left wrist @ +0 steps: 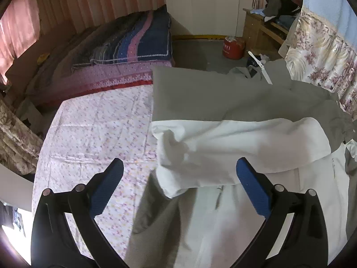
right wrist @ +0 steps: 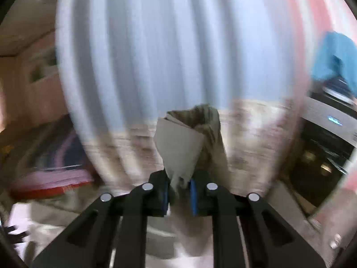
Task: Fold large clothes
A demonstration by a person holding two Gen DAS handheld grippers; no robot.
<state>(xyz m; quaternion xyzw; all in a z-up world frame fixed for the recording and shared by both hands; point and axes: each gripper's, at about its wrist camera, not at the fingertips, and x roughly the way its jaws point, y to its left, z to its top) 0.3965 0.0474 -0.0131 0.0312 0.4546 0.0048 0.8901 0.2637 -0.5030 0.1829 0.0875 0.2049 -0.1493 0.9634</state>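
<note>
- Jacket [left wrist: 234, 102], grey and white, sprawls over the flowered bed [left wrist: 93, 129]; only the left wrist view shows its spread, with a white sleeve folded across
- Left claw [left wrist: 179, 189] hangs released just above the white sleeve, blue pads [left wrist: 254, 192] wide apart
- Right claw [right wrist: 178, 192] is clenched on a bunched grey fold of the jacket, seen only in the right view; everything behind it there is smeared by blur

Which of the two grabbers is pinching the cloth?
The right gripper: its blue pads are squeezed on a bunch of grey-green cloth. The left gripper is wide open, holding nothing.
</note>
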